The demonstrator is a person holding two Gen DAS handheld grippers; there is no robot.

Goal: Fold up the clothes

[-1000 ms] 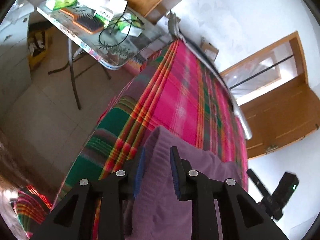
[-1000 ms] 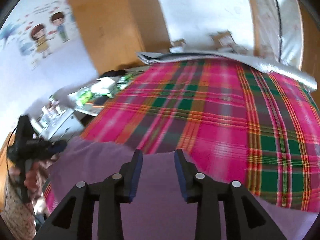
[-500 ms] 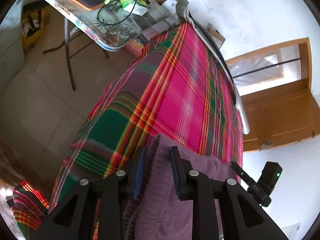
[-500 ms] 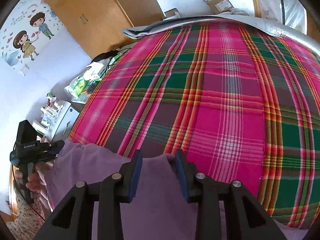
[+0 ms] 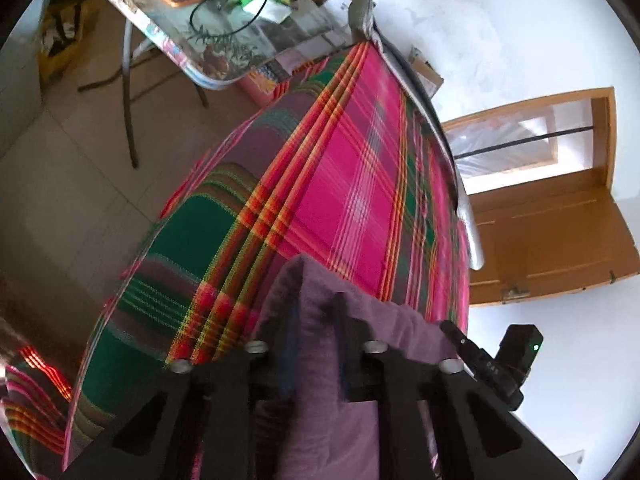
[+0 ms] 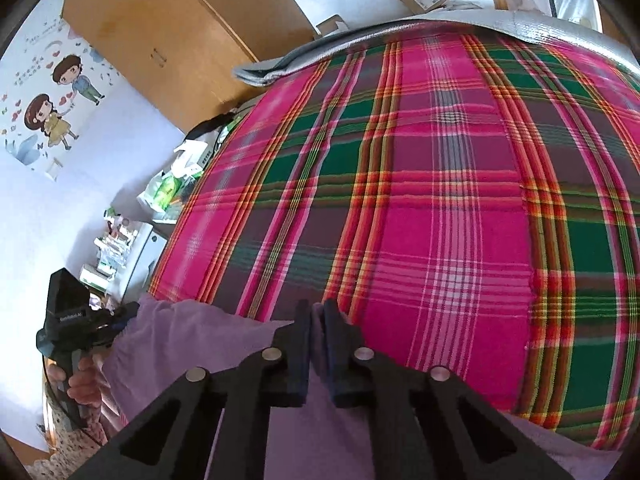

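Where the purple garment (image 5: pixel 320 420) runs under the black tool bodies, its lower part is cut off by the frame edge, so its full shape cannot be made out. It is a soft, fleecy cloth lying at the near edge of the bed, on a woven plaid bedspread (image 5: pixel 352 200) of pink, green and orange. The left tool (image 5: pixel 314 334) has just been closing and pinches a raised fold. The right tool (image 6: pixel 316 316) has likewise just closed, nearly together, on the cloth's edge.

Bed (image 6: pixel 460 200) under pink-green plaid cover; purple garment (image 6: pixel 192 344) lying at near edge
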